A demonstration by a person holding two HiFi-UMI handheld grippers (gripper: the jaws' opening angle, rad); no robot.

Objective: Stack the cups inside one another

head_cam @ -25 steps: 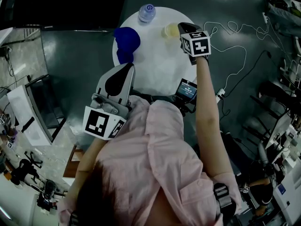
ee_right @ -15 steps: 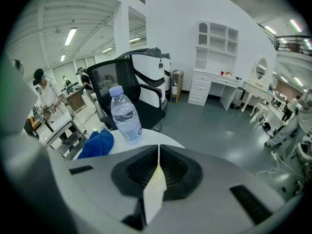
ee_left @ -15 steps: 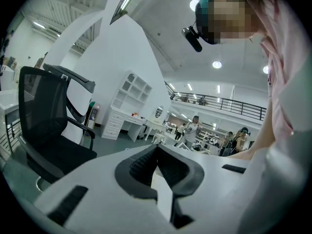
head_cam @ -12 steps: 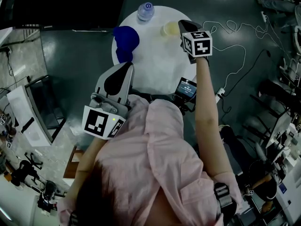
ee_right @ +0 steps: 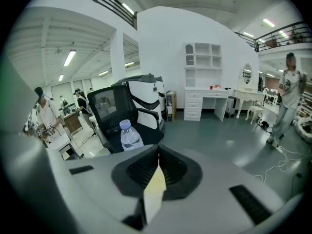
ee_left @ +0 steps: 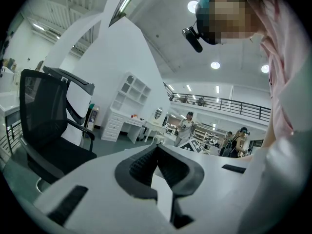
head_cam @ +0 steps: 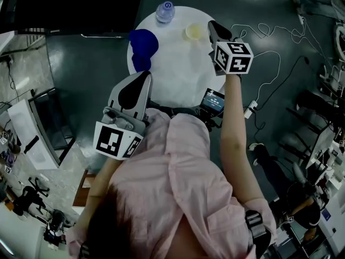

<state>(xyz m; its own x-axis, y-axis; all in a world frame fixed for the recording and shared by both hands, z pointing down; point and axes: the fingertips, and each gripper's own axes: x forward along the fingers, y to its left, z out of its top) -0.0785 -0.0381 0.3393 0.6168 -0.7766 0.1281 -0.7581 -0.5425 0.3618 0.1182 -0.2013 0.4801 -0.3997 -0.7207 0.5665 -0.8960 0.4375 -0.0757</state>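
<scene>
A pale yellow cup (head_cam: pixel 193 32) is at the far right of the round white table (head_cam: pixel 178 69), right beside the tip of my right gripper (head_cam: pixel 213 28). In the right gripper view the jaws are shut, with a thin pale yellow strip of the cup's wall (ee_right: pixel 155 188) pinched between them. A dark blue cup (head_cam: pixel 143 46) is at the table's left edge. My left gripper (head_cam: pixel 144 76) hovers over the table's near edge, close to the person's body. Its jaws (ee_left: pixel 157 149) meet at the tips with nothing between them.
A clear water bottle with a blue cap (head_cam: pixel 165 11) (ee_right: pixel 129 136) stands at the table's far edge. A small device with a lit screen (head_cam: pixel 214 101) hangs at the near edge. White cables (head_cam: pixel 264 53) run over the dark floor at right. A black office chair (ee_left: pixel 48 126) stands nearby.
My right gripper has risen and tilted, its marker cube shifting right in the picture, and the yellow cup has moved with it. The left gripper has stayed put.
</scene>
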